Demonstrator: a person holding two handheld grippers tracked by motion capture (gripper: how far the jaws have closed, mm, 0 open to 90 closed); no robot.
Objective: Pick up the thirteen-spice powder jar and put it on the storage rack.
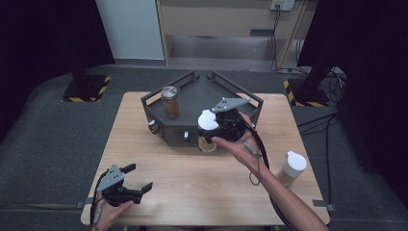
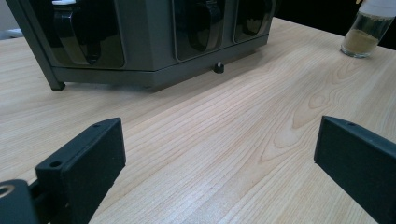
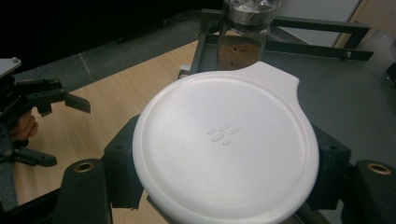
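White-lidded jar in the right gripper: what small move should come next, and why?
Probably carry the jar forward over the rack's wall and lower it onto the tray floor beside the brown jar. The right gripper grips it at the rack's near edge, off the table; the left gripper rests open.
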